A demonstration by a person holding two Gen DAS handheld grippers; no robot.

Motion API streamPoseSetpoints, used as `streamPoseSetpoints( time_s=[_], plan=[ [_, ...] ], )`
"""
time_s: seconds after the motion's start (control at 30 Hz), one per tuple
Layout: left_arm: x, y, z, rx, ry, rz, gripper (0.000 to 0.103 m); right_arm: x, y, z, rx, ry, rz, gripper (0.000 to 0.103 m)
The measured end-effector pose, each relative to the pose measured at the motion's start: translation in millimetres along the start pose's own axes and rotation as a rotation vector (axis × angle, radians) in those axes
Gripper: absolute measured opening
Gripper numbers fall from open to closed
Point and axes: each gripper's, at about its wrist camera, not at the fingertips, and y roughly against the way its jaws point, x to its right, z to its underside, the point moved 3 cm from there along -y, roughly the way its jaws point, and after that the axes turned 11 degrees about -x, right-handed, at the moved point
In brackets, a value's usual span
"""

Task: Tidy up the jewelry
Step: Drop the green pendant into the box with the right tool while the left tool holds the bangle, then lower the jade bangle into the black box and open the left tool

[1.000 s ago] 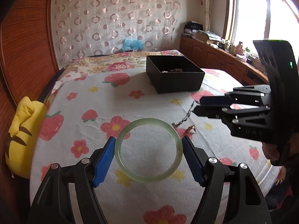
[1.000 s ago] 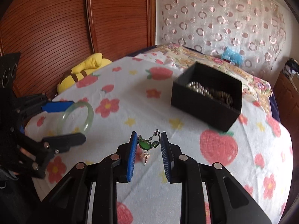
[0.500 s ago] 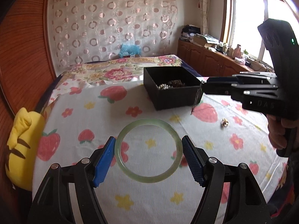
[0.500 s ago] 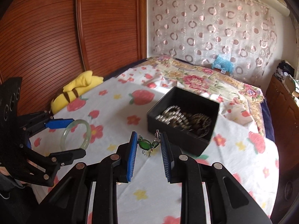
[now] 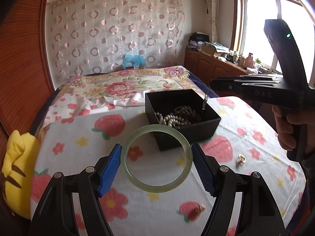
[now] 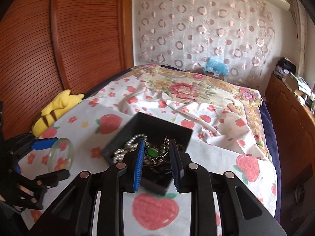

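Note:
My left gripper (image 5: 156, 163) is shut on a pale green jade bangle (image 5: 156, 158) and holds it above the bed, just in front of the black jewelry box (image 5: 181, 116). My right gripper (image 6: 156, 153) is shut on a green-stone chain bracelet (image 6: 154, 152) and holds it over the open black box (image 6: 149, 137), which holds a pearl strand (image 6: 126, 147) and dark beads. In the left wrist view the right gripper (image 5: 211, 84) hangs the chain (image 5: 204, 100) over the box. The bangle also shows in the right wrist view (image 6: 61, 154).
The bed has a white strawberry-and-flower sheet (image 5: 78, 137). A gold ring (image 5: 241, 159) and a small gold piece (image 5: 200, 208) lie on it near the box. A yellow plush toy (image 5: 15, 167) lies at the left edge. Wooden cabinets (image 6: 291, 122) stand at the right.
Both grippers have moved forward toward the box. The right gripper with the bracelet has come from in front of the box to over its opening. The left still holds the bangle.

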Motion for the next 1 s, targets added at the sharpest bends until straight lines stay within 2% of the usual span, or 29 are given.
streamPoseSetpoints(
  time_s=[0.3,0.37,0.5,0.8,1.0],
  plan=[
    [3.1,-16.7,-40.3,0.008,-0.033,-0.025,0.069,20.0,-23.6,-9.8,-0.022,-0.054,-0.078,0.030],
    [5.2,-21.7,-46.6,0.007,-0.040,-0.030,0.069,20.1,-23.5,-8.7,-0.021,-0.054,-0.070,0.034],
    [9.5,-32.0,-56.7,0.010,-0.055,-0.042,0.069,25.9,-21.2,-5.5,-0.015,-0.062,-0.061,0.034],
    [28.9,-61.4,-83.2,0.000,-0.086,-0.038,0.069,49.2,-15.2,25.7,-0.020,-0.097,-0.021,0.034],
    [39.0,-85.2,-86.2,-0.034,-0.095,-0.034,0.069,57.6,-20.4,52.0,-0.033,-0.110,-0.012,0.034]
  ],
)
